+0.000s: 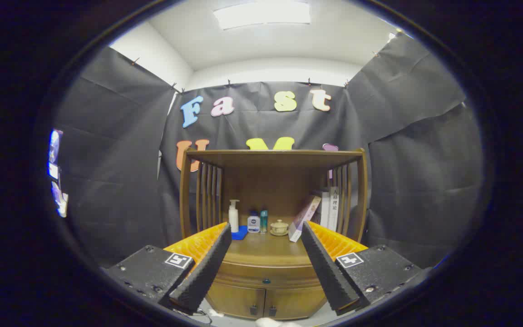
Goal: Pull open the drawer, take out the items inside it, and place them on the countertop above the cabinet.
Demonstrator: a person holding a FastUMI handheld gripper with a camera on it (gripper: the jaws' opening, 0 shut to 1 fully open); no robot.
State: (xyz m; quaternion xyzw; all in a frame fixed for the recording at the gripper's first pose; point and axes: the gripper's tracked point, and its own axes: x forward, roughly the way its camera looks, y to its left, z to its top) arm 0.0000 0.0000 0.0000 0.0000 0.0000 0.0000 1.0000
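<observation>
The claw [266, 254] stood wide open with nothing in it, its two fingers [207, 268] spread far apart and pointed straight at the front of a wooden cabinet [266, 290]. It hung well back from the furniture, touching nothing.

Between the fingers and beyond them ran the drawer [266, 276], a curved band of wood just under the tabletop [266, 250], with a small dark knob [266, 281] at its middle. The drawer looked fully closed, so whatever it held could not be seen. Below it were two cabinet doors [266, 302], each with a small handle near the centre seam.

Farther off, at the back of the tabletop, stood a white pump bottle [233, 216] on the left, a blue cloth [239, 234] just beside its foot, then a small white jar [253, 223], a slim teal bottle [263, 221] and a lidded cup on a saucer [279, 227]. To the right leaned several books [320, 211] against the slatted side of the shelf frame [363, 195].

The task appeared to be at its very start: the approach to the drawer, with nothing yet pulled. The next move would likely call for bringing the claw forward and a little down until the knob sat between the fingers, closing on it, then drawing straight back. The knob was small, so centring would matter.
</observation>
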